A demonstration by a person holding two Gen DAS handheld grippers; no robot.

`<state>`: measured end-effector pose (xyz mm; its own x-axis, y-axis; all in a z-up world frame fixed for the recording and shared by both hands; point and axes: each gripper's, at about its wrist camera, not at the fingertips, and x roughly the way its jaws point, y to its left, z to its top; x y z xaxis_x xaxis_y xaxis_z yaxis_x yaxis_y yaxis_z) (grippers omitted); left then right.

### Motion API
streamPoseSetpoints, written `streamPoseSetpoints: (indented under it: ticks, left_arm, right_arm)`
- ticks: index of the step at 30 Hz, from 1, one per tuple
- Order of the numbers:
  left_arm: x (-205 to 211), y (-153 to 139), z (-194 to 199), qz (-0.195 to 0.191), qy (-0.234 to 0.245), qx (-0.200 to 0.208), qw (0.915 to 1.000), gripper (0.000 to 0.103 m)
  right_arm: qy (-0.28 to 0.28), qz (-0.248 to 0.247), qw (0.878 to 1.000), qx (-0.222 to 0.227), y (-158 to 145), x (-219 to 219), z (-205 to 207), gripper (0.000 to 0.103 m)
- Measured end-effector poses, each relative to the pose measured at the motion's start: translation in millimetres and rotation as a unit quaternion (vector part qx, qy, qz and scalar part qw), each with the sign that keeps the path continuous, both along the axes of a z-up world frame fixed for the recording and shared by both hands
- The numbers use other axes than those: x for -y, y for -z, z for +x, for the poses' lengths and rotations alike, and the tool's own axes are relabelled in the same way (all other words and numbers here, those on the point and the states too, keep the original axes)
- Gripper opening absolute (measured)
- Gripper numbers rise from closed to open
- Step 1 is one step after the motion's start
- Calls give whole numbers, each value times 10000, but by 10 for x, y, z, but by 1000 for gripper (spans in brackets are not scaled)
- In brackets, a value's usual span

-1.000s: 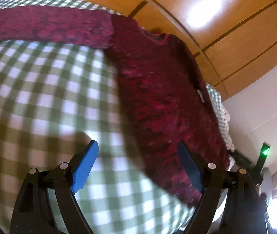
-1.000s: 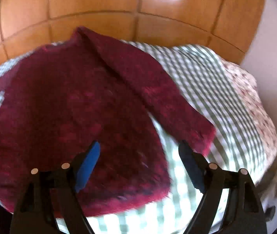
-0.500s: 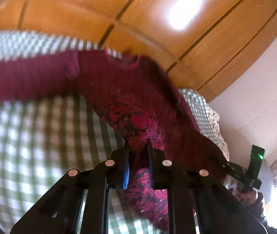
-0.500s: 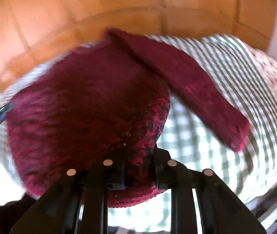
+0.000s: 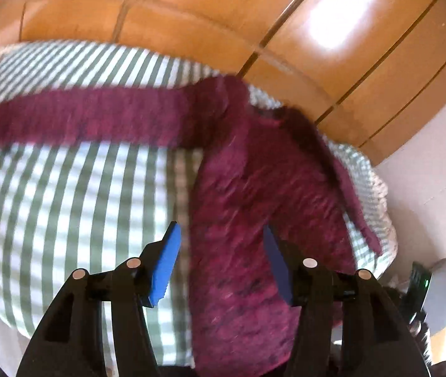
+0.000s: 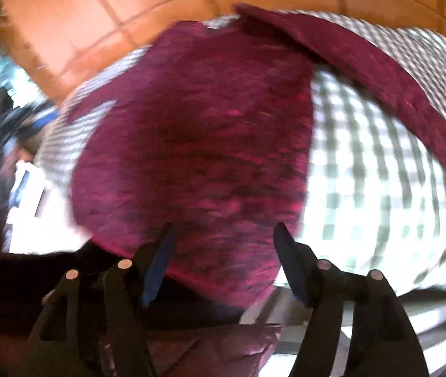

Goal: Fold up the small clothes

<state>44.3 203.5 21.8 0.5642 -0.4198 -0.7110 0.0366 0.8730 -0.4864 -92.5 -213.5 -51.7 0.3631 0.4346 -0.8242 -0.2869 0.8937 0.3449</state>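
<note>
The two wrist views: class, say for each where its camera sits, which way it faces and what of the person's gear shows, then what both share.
Left wrist: behind the open left gripper, facing along its fingers at the sweater, its sleeve and the checked cloth.
Right wrist: behind the open right gripper, facing the sweater; the left gripper shows blurred at left.
Shared: sweater, cloth, wooden panels.

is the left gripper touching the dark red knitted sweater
Cannot tell. In the left wrist view the left gripper has its jaws open over the dark red knitted sweater, but blur hides any contact.
</note>
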Motion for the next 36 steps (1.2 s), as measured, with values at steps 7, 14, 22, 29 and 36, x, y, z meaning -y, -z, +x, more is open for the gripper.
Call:
streamPoseSetpoints:
  ticks: [7,14,22,29,36]
  left_arm:
    - [425,773,-165,172,438,-558,9973,44]
    - [564,829,-319,510,583,-610,9951,18]
    - [702,625,-227,1028,315,-261,9939,41]
    - [1119,378,186,1153,212,596,9913,80]
    - [1617,620,509,1617,599,664,9828,80]
  right_arm:
    - [229,-365,9991,-59,319,-163,263,52]
    - [168,-770,9965,268,122,-35,49,16]
    - [601,-466,9970,147,163,257,30,39]
    - [1918,-1432,9605,1420,-202,596,404,76]
    - [2009,-2452,9293,1894,-75,552,1181,74]
